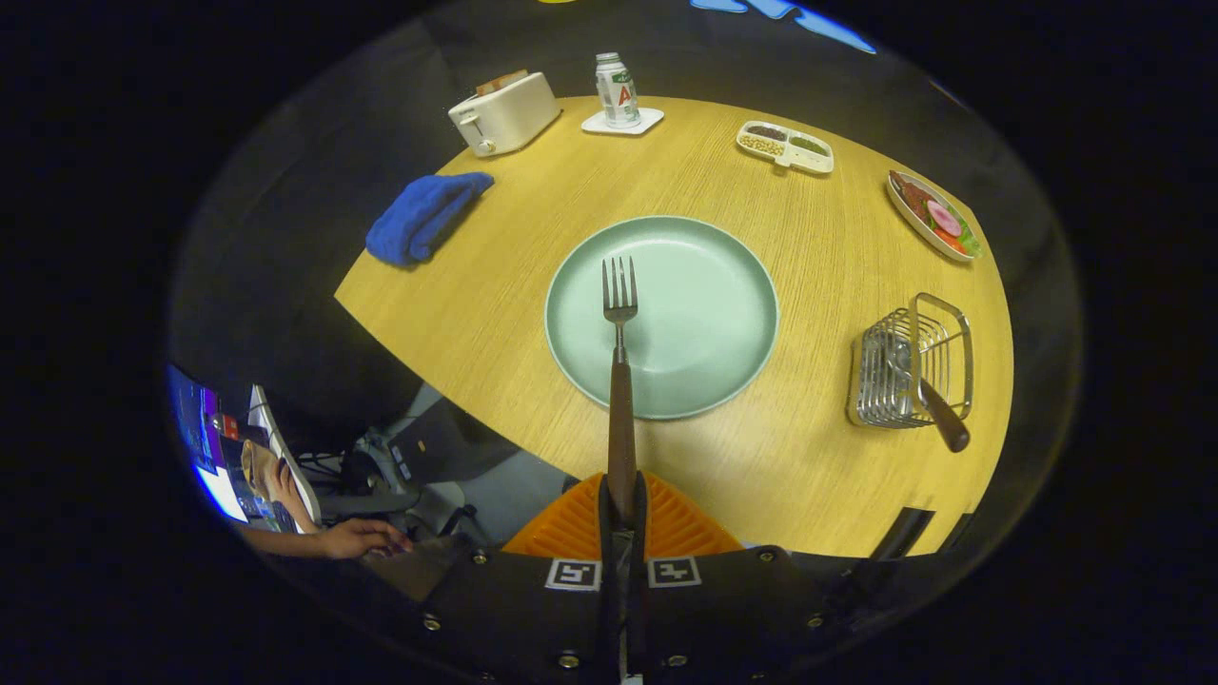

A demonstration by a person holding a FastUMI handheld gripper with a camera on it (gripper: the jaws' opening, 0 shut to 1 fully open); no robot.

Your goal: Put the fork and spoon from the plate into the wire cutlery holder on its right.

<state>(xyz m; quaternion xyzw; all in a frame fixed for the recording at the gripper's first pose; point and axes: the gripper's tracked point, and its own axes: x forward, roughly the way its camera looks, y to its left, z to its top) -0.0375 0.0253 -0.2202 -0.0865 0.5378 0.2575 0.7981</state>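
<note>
**Fork in the grip, holder next**

The gripper (620, 495) is clamped on the fork (619, 381); both orange fingers (571, 523) press the brown handle near its end, and the shaft runs straight ahead with the tines out over the pale green plate (704, 381); whether the tines touch the plate cannot be told, though the fork looks lifted. The plate sits mid-table and carries nothing else; the wire cutlery holder (909, 366) stands to its right, close to the table's (780, 476) right edge; a brown-handled utensil (937, 414), most likely the spoon, already leans out of it toward the near edge, so the fork looks to be the last piece.

To do this step well: carry the fork high enough to pass the holder's tall loop handle; tip it tines-down before lowering, since it now lies along the fingers; aim for the open part of the basket beside the spoon's handle, not onto it; the holder is light wire near the edge, so a sideways knock could shove or topple it; let go only once the tines are well inside.
</note>
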